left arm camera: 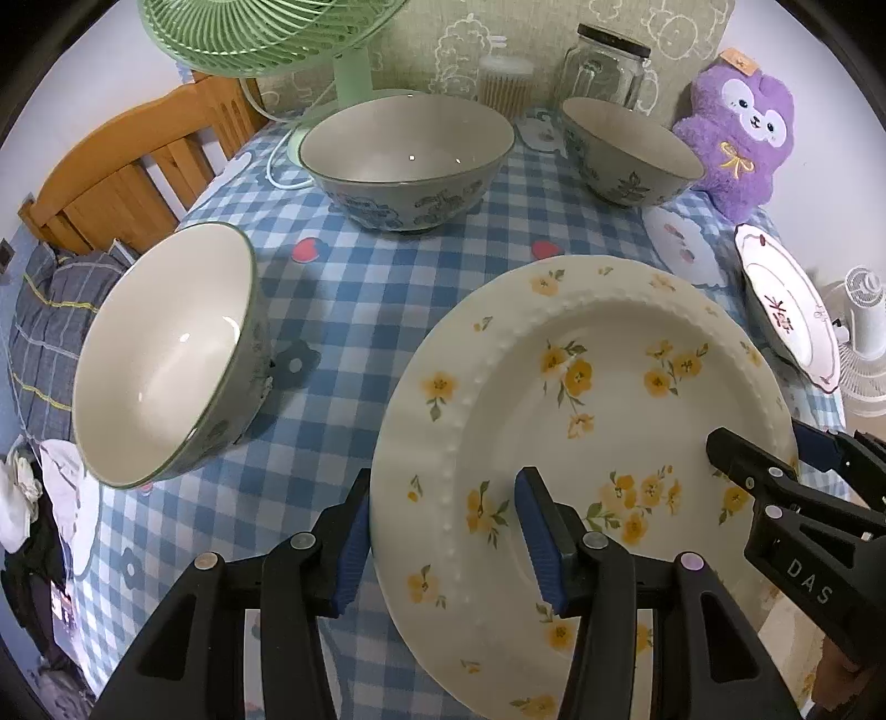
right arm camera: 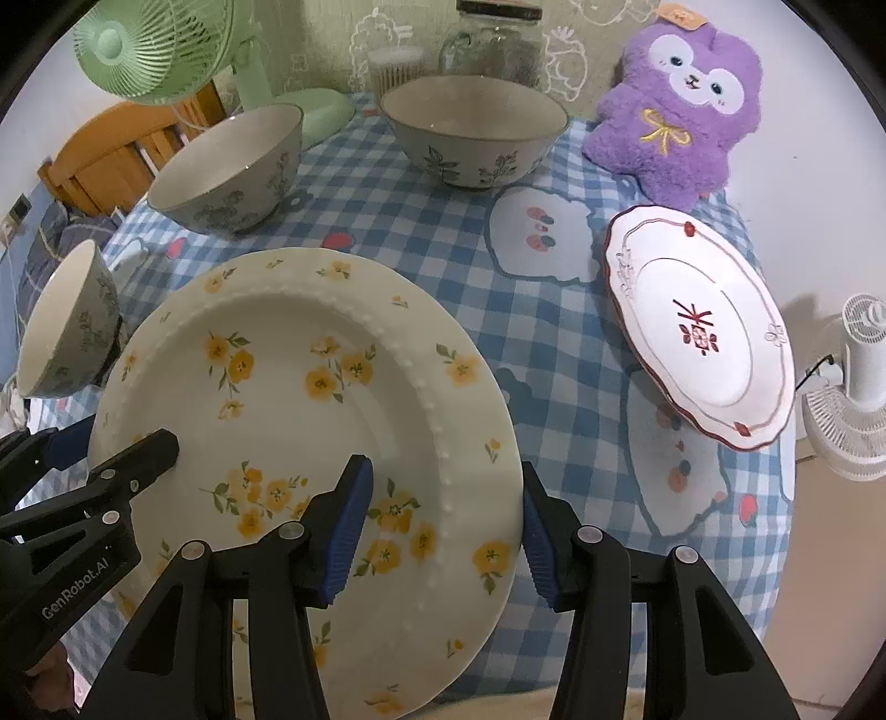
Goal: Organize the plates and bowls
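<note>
A large white plate with yellow flowers point(left arm camera: 587, 443) point(right arm camera: 310, 421) lies near the table's front edge. My left gripper point(left arm camera: 443, 543) is open and straddles its left rim, one finger over the plate and one outside. My right gripper point(right arm camera: 443, 531) is open and straddles its right rim the same way. Three grey-green floral bowls stand around: a small one at the left point(left arm camera: 166, 354) point(right arm camera: 66, 327), a large one at the back point(left arm camera: 407, 160) point(right arm camera: 230, 169), and another at the back right point(left arm camera: 628, 152) point(right arm camera: 473, 130). A white plate with a red rim point(right arm camera: 698, 324) point(left arm camera: 789, 307) sits at the right.
The table has a blue checked cloth point(left arm camera: 354, 288). A green fan point(left arm camera: 266, 33), a glass jar point(left arm camera: 606, 63), a toothpick holder point(left arm camera: 504, 83) and a purple plush toy point(right arm camera: 681, 94) stand along the back. A wooden chair point(left arm camera: 122, 171) is at the left, a white fan point(right arm camera: 853, 387) off the right edge.
</note>
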`<control>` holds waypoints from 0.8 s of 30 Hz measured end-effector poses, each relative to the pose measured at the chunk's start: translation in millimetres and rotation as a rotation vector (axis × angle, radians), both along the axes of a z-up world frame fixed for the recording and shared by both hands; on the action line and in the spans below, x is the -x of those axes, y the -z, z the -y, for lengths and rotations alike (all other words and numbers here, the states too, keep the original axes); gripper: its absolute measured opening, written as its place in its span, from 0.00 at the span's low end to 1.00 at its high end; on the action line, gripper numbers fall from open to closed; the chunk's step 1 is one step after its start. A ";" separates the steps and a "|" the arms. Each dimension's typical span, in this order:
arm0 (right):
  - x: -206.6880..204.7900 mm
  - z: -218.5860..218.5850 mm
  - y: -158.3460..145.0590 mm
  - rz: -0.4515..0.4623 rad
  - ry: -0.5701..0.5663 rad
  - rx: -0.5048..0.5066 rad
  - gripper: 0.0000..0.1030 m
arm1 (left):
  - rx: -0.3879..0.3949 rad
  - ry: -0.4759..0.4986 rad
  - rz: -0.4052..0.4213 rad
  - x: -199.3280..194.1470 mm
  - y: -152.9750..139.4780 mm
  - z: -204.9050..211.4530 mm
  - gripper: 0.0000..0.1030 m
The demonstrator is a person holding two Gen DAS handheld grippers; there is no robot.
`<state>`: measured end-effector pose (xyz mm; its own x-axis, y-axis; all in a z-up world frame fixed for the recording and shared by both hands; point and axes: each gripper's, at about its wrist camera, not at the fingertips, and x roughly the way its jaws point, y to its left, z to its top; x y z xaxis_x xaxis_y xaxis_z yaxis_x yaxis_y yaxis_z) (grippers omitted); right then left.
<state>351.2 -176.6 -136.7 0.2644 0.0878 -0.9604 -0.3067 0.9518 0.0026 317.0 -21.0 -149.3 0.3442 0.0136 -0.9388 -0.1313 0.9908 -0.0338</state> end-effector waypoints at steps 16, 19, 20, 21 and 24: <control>44.0 16.5 -31.7 0.047 0.102 0.012 0.52 | 0.005 0.090 0.047 31.4 -22.6 11.2 0.49; 51.6 22.8 -36.1 0.052 0.124 0.013 0.52 | 0.005 0.111 0.052 36.5 -26.3 16.3 0.49; 54.4 24.8 -37.2 0.054 0.131 0.014 0.52 | 0.006 0.117 0.054 38.1 -27.3 17.6 0.49; 57.7 27.6 -38.6 0.056 0.139 0.015 0.52 | 0.007 0.122 0.055 40.1 -28.3 19.7 0.49; 65.5 35.3 -41.3 0.060 0.160 0.019 0.52 | 0.010 0.143 0.058 46.0 -30.5 27.4 0.49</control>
